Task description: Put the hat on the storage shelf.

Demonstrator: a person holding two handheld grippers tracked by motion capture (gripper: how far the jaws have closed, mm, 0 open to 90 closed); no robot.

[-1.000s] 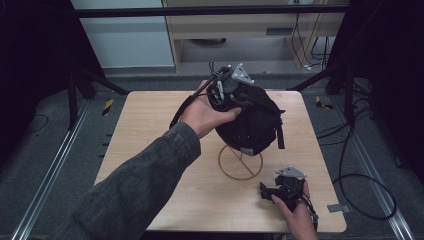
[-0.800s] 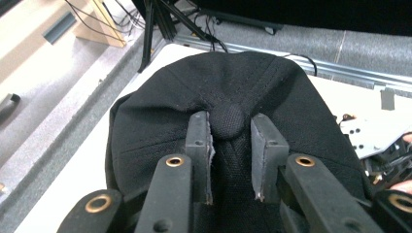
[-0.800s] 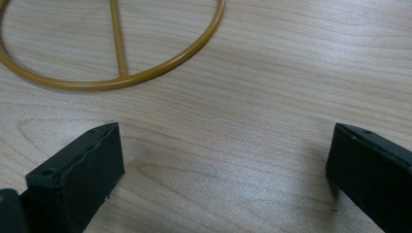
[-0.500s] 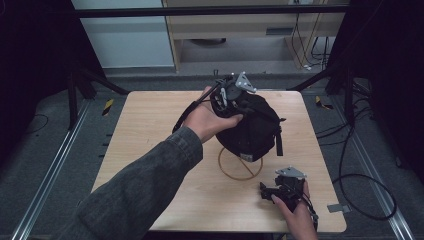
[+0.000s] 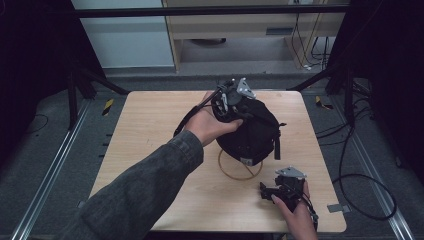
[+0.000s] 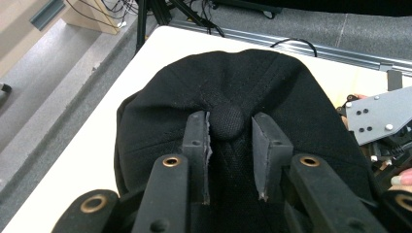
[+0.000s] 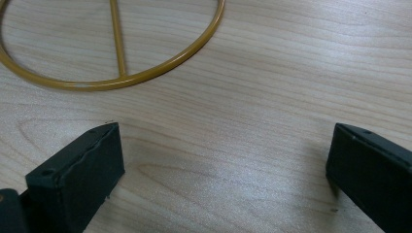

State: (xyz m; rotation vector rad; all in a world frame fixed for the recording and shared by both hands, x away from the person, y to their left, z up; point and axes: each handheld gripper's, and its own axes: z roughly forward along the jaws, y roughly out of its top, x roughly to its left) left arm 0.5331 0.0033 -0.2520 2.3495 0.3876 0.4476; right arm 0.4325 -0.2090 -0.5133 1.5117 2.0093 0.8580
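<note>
A black cap [image 5: 252, 132] sits over a gold wire stand, whose ring base [image 5: 240, 172] shows below it on the table. My left gripper [image 5: 231, 97] is at the cap's crown. In the left gripper view, my left gripper [image 6: 229, 121] is shut on the black cap [image 6: 272, 82], with the top button and a fold of fabric between the jaws. My right gripper [image 5: 270, 192] rests near the table's front right, apart from the cap. In the right gripper view it [image 7: 223, 145] stands wide open over bare wood, just short of the gold ring [image 7: 116, 48].
The light wooden table [image 5: 150, 130] has free room on its left half. A sleeved forearm crosses it from the front left. Black cables [image 5: 360, 190] lie on the floor to the right. Metal rails and black frame legs flank the table.
The left gripper and the cap have come down a little toward the stand, and the cap now hangs more level. The right gripper has not moved.
</note>
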